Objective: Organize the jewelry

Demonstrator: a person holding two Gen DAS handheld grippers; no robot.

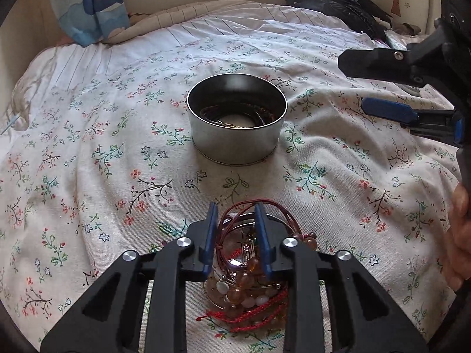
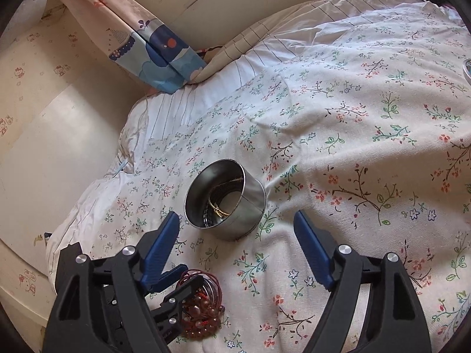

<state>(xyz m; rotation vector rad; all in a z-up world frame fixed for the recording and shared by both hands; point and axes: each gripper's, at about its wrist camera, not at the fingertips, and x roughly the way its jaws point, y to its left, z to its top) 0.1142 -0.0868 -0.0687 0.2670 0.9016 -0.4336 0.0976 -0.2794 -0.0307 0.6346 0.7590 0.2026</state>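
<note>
A round metal tin (image 1: 237,123) stands on the floral bedsheet with dark bracelets and a gold one inside; it also shows in the right wrist view (image 2: 225,203). A pile of jewelry (image 1: 250,282), red cords and amber and pink beads on a shallow metal lid, lies near me; it also shows in the right wrist view (image 2: 203,311). My left gripper (image 1: 237,214) reaches into this pile, its blue fingers closed narrowly around red cord bracelets (image 1: 235,209). My right gripper (image 2: 235,223) is wide open and empty, hovering just in front of the tin; it shows at the right edge of the left wrist view (image 1: 362,85).
The floral sheet (image 2: 353,147) covers the whole bed. A blue and pink curtain (image 2: 159,56) hangs at the far left by the wall. A black jacket (image 1: 338,6) lies at the far right of the bed. A small metal object (image 2: 467,69) sits at the right edge.
</note>
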